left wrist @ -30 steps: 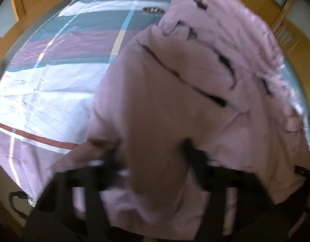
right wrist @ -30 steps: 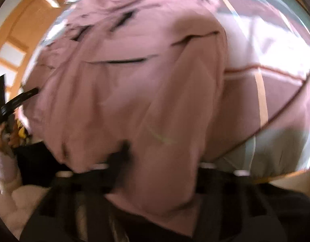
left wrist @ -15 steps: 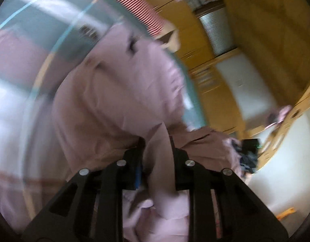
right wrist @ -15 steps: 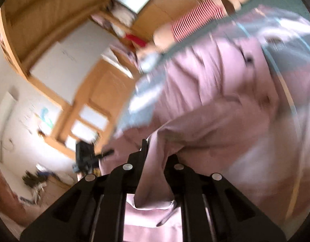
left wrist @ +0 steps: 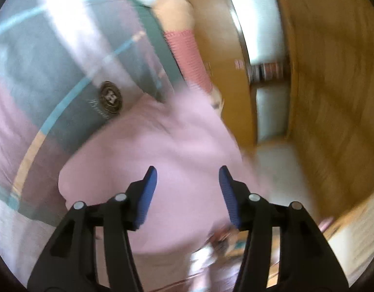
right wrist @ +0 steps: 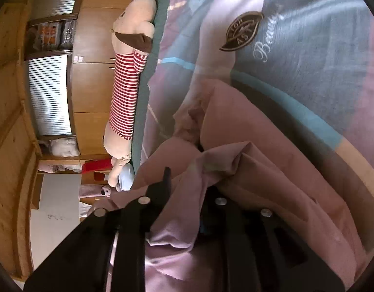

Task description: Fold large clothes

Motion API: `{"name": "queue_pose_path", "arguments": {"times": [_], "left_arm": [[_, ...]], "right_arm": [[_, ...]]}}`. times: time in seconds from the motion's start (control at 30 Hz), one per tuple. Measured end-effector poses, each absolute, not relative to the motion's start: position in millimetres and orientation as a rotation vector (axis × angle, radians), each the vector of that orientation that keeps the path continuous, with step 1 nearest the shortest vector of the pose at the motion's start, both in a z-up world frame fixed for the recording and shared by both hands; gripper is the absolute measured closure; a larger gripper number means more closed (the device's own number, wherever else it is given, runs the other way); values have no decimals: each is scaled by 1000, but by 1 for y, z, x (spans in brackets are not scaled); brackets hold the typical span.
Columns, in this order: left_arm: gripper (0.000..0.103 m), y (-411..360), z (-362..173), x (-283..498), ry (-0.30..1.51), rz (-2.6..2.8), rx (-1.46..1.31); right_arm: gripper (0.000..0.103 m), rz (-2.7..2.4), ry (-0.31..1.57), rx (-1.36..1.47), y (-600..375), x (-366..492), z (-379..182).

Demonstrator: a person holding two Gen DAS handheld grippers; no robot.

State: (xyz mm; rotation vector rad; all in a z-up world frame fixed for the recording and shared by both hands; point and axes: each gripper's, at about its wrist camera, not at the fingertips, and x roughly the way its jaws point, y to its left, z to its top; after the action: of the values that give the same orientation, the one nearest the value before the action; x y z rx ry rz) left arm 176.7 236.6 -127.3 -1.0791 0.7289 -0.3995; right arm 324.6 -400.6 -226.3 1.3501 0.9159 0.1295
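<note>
Left gripper [left wrist: 187, 182] is hanging wide open over the pink garment [left wrist: 167, 150]; right gripper [right wrist: 187, 189] is pinching a fold of it on the bedspread [right wrist: 308, 60].

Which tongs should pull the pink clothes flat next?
Probably the right tongs: pink garment fabric is bunched between them, so they seem to hold it. The left tongs are open, empty, above the cloth on the bedspread.

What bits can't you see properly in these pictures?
- Left wrist view: motion blur smears the pink garment and the bed cover.
- Right wrist view: the garment drapes over the right gripper, hiding one finger.
- Right wrist view: the shelf items are too small.
</note>
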Motion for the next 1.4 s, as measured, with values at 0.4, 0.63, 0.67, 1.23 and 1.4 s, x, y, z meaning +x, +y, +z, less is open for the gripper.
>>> {"name": "queue_pose_path", "arguments": {"times": [0.4, 0.63, 0.67, 1.23, 1.4], "left_arm": [[29, 95, -123, 189, 907, -308, -369], [20, 104, -139, 203, 897, -155, -351], [19, 105, -139, 204, 899, -150, -348], [21, 136, -149, 198, 917, -62, -383], [21, 125, -147, 197, 885, -95, -334]], "right_arm": [[1, 142, 714, 796, -397, 254, -88], [2, 297, 774, 117, -218, 225, -60], [5, 324, 784, 38, -186, 226, -66], [19, 41, 874, -357, -47, 345, -176], [19, 137, 671, -274, -62, 284, -132]]}}
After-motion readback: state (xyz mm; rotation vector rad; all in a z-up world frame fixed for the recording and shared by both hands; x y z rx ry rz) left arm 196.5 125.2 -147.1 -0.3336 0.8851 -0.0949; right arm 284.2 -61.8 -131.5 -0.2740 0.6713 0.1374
